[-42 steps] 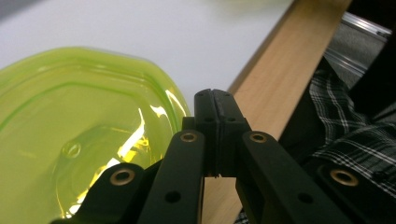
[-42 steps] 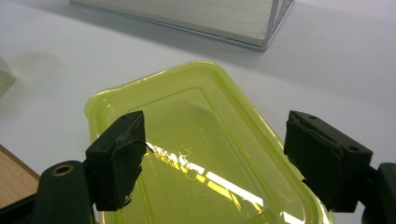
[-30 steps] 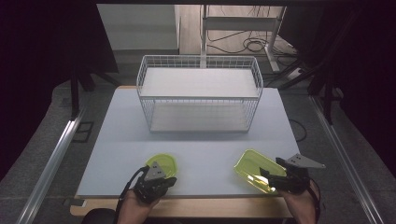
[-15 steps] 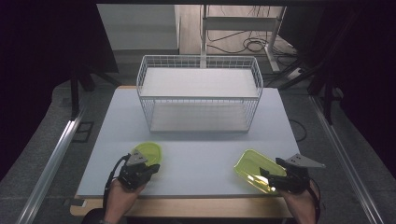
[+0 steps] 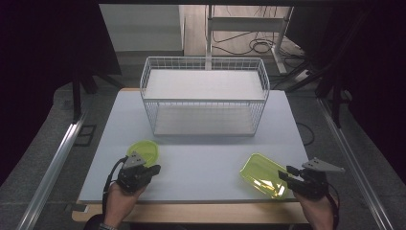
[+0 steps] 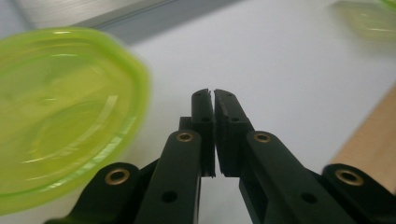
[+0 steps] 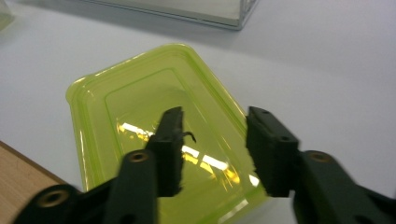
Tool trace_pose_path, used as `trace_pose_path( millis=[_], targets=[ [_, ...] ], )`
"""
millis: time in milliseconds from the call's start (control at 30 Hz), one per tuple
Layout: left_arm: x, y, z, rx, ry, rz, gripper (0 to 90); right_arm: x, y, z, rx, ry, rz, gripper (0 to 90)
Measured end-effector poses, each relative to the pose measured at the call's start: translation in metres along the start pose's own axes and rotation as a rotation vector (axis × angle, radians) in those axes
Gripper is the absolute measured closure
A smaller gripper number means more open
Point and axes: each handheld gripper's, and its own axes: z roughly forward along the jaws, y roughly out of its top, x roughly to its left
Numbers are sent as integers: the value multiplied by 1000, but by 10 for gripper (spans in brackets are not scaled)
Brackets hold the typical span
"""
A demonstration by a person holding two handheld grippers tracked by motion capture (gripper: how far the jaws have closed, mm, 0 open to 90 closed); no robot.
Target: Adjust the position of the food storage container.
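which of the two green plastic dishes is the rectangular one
The rectangular dish lies front right, at the right gripper; the other dish, by the left gripper, is round.

dim surroundings, bright table, blurred left close-up

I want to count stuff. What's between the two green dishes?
Nothing: bare table lies between the round dish and the rectangular dish in the high view.
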Motion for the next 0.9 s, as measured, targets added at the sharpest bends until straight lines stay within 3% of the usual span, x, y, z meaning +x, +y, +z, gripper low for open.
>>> trace_pose_path(
  millis=[67,167,233,467,767,900],
  targets=[
    [-8,-3,5,20,-25,33,874,-2,-2,-5,8,1,8,732],
    [-14,-6,14,45,-57,48,871,-5,-9,-14,35,-18,-6,860],
    [-15,-7,15,48,-61,56,869,-8,-14,-18,45,-24,3,885],
    [-17,-10,19,59,-75,70,858,-15,-26,-18,83,-37,28,888],
    [-20,-11,22,70,-84,81,852,-16,-21,-10,85,-39,25,888],
    [-21,-11,23,73,-84,83,852,-11,-13,4,95,-8,5,886]
  ],
)
